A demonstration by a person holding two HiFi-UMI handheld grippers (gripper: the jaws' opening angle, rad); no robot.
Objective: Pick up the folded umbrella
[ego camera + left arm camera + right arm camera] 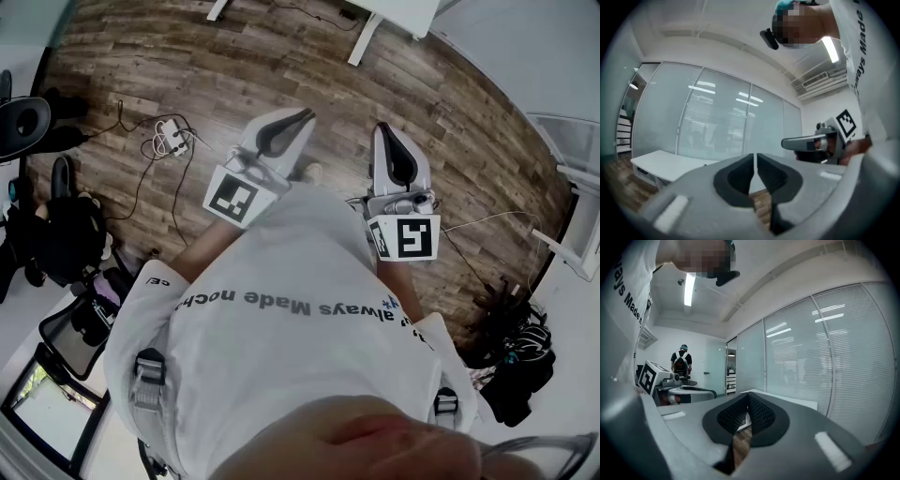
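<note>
Judging from all three views, the step in hand is the search, since the folded umbrella cannot be made out anywhere: not on the wooden floor (450, 122), and not in either gripper view, which look level across the room at a glass wall with blinds (717, 117) and a white table (661, 164). The left gripper (753, 161) has its jaws pressed together with nothing between them, and the right gripper (748, 401) is likewise closed on nothing, its pads meeting at the tip. In the head view both are held out in front of the person's white shirt (281, 309), the left at about 12 o'clock and the right at 1 o'clock. A heap of dark gear (516, 366) lies at 4 o'clock, a dark chair and bags (56, 234) at 9 o'clock, and a power strip with cable (171, 139) at 10 o'clock; whether the umbrella is among the dark things I cannot tell. To do this well, the person would probably need to sweep the head camera toward those heaps, choose one gripper, spread its jaws before closing in, and come across the umbrella's middle rather than along its length so the bundle does not slip.
</note>
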